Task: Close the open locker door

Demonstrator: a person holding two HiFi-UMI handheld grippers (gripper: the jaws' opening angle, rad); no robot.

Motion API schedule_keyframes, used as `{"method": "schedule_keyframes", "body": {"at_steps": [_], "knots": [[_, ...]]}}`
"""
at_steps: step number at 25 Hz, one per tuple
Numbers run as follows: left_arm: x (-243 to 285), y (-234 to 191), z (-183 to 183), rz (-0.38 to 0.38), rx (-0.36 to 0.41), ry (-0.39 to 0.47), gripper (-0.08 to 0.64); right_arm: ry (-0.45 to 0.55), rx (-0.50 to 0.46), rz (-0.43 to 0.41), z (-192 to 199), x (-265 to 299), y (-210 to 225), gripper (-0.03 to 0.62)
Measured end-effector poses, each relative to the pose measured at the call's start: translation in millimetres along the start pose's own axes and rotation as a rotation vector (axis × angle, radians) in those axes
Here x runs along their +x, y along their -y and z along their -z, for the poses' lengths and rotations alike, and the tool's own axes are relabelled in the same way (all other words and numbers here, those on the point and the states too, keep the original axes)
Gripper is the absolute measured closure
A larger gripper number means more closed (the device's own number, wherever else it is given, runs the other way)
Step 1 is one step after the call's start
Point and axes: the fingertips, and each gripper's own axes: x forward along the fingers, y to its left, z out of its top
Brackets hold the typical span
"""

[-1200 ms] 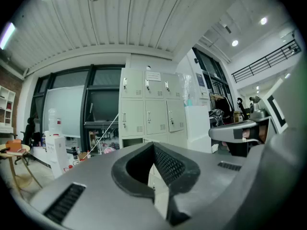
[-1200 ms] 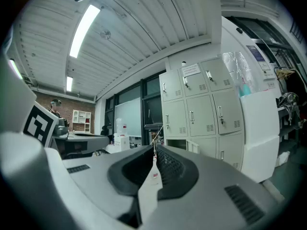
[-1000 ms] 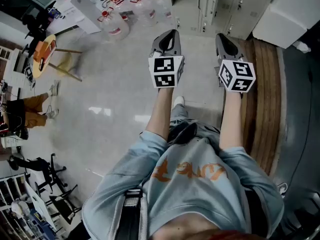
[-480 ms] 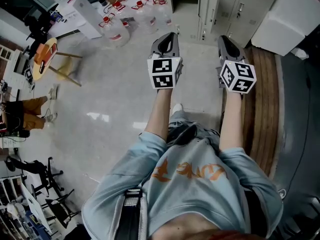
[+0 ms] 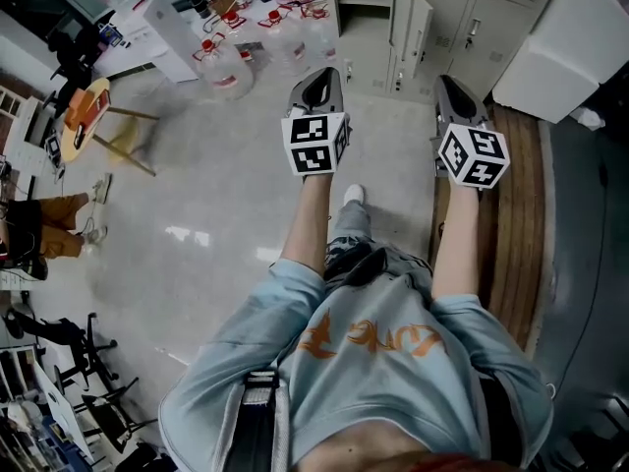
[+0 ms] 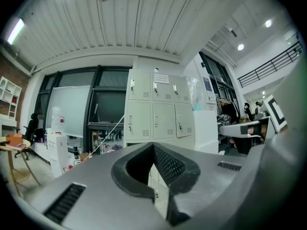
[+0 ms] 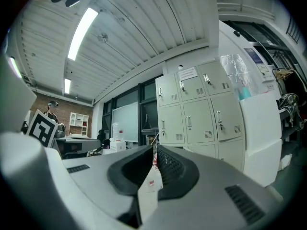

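Pale glossy floor [image 5: 216, 195], ribbed ceiling [image 6: 144, 18], strip lights [image 7: 81, 25]

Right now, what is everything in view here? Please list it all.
Lockers: one bank, cream, straight ahead.
Open door: one, cream, on the lockers.
Box: one, white, right of the lockers.
Jugs: several, clear with red caps, floor ahead left.
Table: one, round, wooden, far left.
Planks: several, brown, floor at right.
Seated person: one, brown trousers, left edge.
Chairs: a few, black, lower left.
Top: one, light blue, orange print, worn.
Left gripper: one, grey, fingers shut, empty.
Right gripper: one, grey, fingers shut, empty.
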Motion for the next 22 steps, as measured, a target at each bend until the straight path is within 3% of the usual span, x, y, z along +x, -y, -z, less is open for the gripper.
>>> {"method": "schedule_keyframes", "body": {"at_steps": [15, 22], "knots": [[132, -61, 13, 0.018, -0.014, -0.042, 0.541, -0.024, 0.030, 0.006, 15, 138, 34, 0.549], [190, -80, 52, 0.044, -0.044, -0.122, 0.541, -0.102, 0.070, -0.005, 57, 201, 47, 0.549]]}}
